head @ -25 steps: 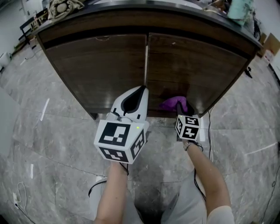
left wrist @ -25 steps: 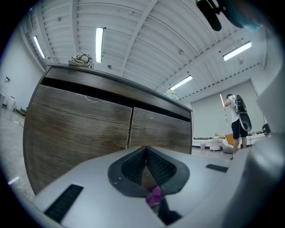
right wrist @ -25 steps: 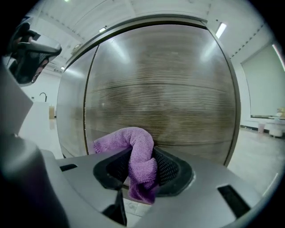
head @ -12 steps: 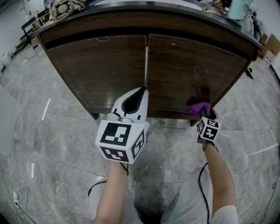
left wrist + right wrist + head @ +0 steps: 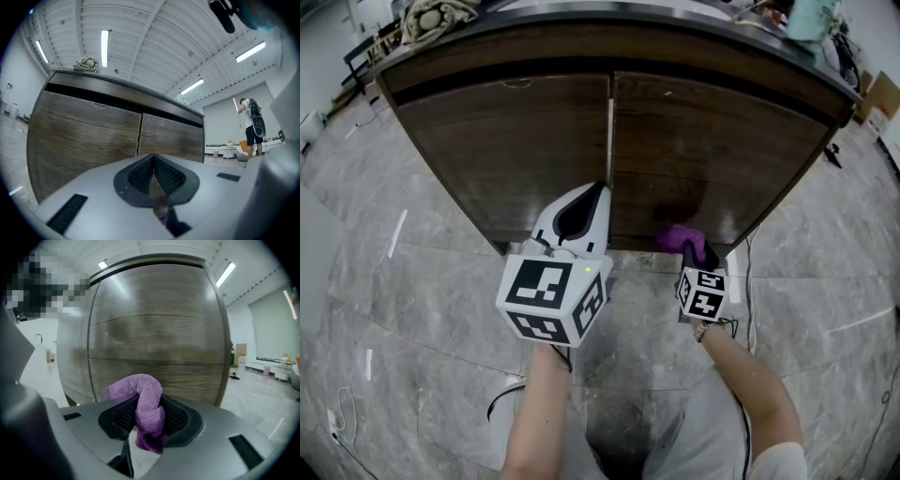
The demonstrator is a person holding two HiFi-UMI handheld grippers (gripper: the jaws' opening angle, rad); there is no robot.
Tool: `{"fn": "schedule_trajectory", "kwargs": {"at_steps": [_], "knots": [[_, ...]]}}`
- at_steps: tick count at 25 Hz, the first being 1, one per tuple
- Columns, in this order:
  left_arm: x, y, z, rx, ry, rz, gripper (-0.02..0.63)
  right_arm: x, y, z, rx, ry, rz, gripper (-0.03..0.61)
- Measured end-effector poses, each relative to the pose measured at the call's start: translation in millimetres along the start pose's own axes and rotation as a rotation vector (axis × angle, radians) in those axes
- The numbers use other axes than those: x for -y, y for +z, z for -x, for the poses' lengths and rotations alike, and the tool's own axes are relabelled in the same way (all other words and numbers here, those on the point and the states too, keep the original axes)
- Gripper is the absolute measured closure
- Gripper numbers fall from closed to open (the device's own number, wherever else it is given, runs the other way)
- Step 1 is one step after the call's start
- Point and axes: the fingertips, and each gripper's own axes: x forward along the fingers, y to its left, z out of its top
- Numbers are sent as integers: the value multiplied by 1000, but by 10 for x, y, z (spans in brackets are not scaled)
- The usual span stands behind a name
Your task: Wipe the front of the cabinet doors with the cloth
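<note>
Near right cabinet door [image 5: 703, 141] base, purple cloth [image 5: 678, 236]; grey marble floor [image 5: 412, 281].

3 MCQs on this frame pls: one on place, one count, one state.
1. Where is the purple microfibre cloth?
A) on the countertop
B) flat on the floor
C) by the bottom of the right dark wood cabinet door

2. How many cabinet doors show?
A) one
B) two
C) four

3. The right gripper is:
A) shut on the cloth
B) open, empty
C) shut on a sponge

Key:
1 C: the head view shows it at that door's lower edge.
2 B: two fronts stand side by side.
3 A: the right gripper view shows the cloth pinched between its jaws.
</note>
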Motion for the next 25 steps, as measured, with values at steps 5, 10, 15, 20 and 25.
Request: {"fn": "schedule_trajectory", "kwargs": {"at_steps": [5, 10, 15, 20, 25], "knots": [[7, -15, 11, -2, -1, -2, 607, -866, -81, -188, -16, 117, 38, 437], [-57, -49, 71, -14, 10, 4, 607, -1222, -81, -399, -34, 109, -52, 437], [-81, -93, 84, -24, 18, -2, 607, -1000, -208, -491, -61, 43, -127, 437], [-101, -89, 86, -22, 18, -7, 607, 154, -242, -414, -68, -160, -112, 437], [-110, -61, 71, -15, 20, -4, 607, 1246, -327, -145, -101, -364, -126, 437]]}}
